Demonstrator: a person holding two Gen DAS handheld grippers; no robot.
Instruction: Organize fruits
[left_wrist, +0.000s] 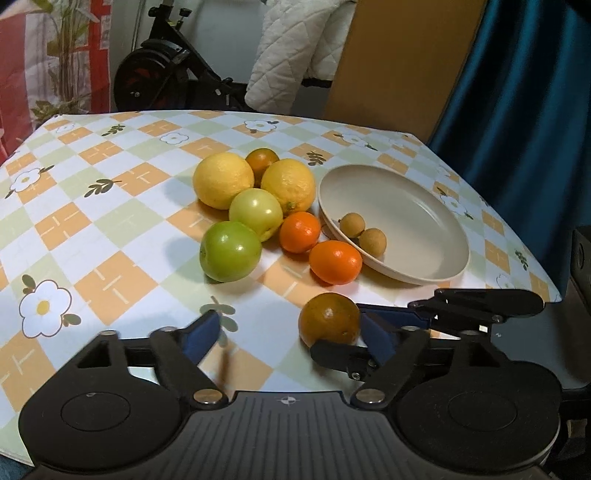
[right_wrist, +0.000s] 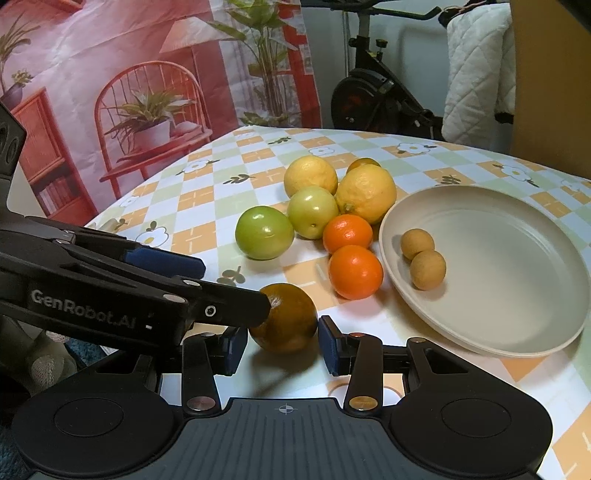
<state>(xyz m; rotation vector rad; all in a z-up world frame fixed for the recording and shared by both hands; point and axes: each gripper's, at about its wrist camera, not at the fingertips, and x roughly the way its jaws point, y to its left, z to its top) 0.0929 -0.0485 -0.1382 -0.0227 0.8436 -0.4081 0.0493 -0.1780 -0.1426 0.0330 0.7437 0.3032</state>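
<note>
A glossy wipe-clean cloth with a printed check covers the surface (left_wrist: 110, 229). The beige plate (right_wrist: 517, 332) looks matt and smooth. Green fruits (left_wrist: 229, 251) shine, waxy; lemons (left_wrist: 223, 181) are dimpled; longans (right_wrist: 427, 269) look dry and rough. Matt black plastic claw (right_wrist: 282, 341) with blue rubbery pads (right_wrist: 327, 345)

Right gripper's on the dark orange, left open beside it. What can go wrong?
1. The left gripper has a finger tip against the dark orange; withdrawing may nudge it out of the right gripper.
2. Round fruit between small pads: it may slip.
3. Set in the plate, it could roll into the two longans.
</note>
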